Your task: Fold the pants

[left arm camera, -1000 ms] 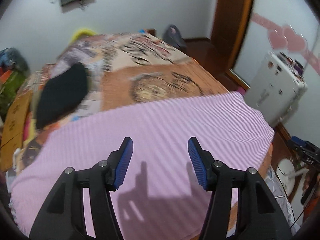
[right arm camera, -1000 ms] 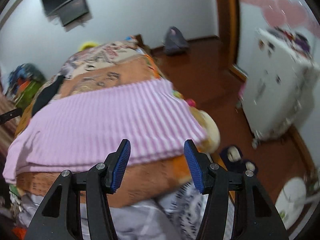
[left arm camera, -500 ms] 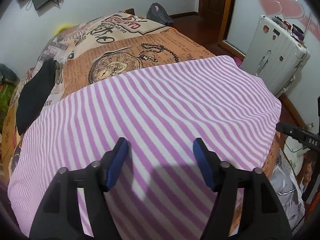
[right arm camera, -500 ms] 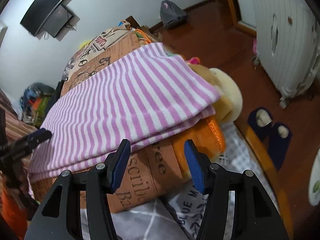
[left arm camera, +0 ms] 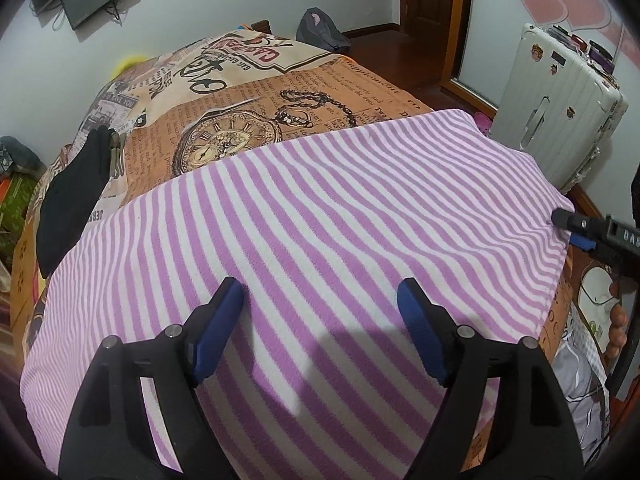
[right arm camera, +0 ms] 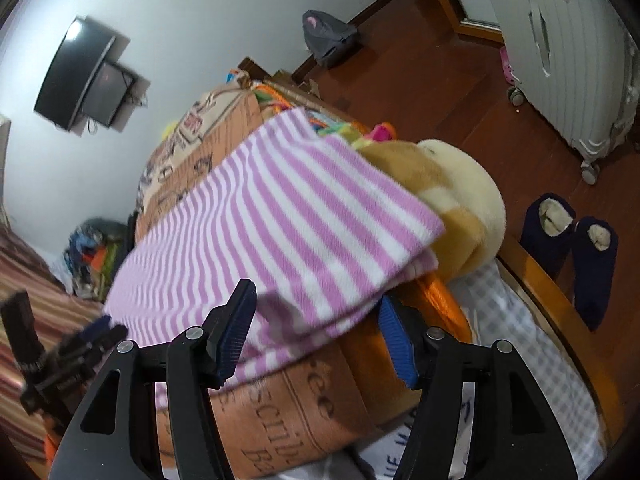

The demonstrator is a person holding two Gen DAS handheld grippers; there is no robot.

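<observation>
Left wrist view: left tongs (left arm camera: 320, 308), jaws opening, hover spread above the striped pants (left arm camera: 320, 208) folded flat on the bed (left arm camera: 248, 120).
Right wrist view: right tongs (right arm camera: 316, 324), jaws opening, straddle the pants' (right arm camera: 280, 224) layered corner edge; floor (right arm camera: 460, 92) open beyond.

white suitcase (left arm camera: 554, 108), wall television (right arm camera: 86, 80), navy slippers (right arm camera: 572, 248)

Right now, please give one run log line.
pants: flat on bed | left tongs: opening, empty | right tongs: opening at pants edge
</observation>
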